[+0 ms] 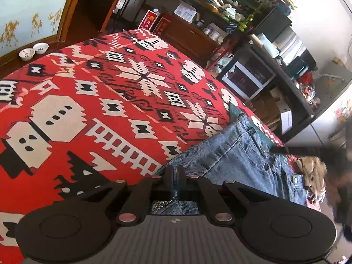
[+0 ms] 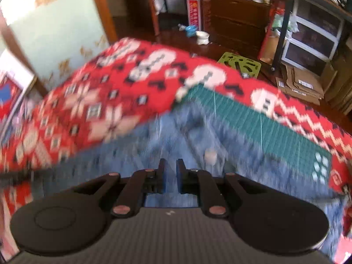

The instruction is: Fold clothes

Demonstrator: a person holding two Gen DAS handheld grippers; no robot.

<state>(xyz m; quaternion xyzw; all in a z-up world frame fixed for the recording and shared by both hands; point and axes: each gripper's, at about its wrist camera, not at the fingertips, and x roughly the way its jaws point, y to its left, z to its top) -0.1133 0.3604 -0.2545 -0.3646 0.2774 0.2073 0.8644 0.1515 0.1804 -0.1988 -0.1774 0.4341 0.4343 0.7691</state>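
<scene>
Jeans (image 1: 231, 151) of faded blue denim lie on the red patterned blanket (image 1: 88, 110), partly over a green mat (image 2: 275, 129), stretching forward and right from the left gripper (image 1: 175, 171), whose fingers are pinched together on a fold of the denim. In the blurred right wrist view the jeans spread directly beneath and ahead of the right gripper (image 2: 170, 165), its fingers a little apart, holding nothing.

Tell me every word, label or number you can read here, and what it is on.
None can be read.
Red boxes by the cabinet: printing too small.
Red carton on the floor: print blurred.
Cardboard boxes: white labels too small.
Jeans: no readable tag.
</scene>
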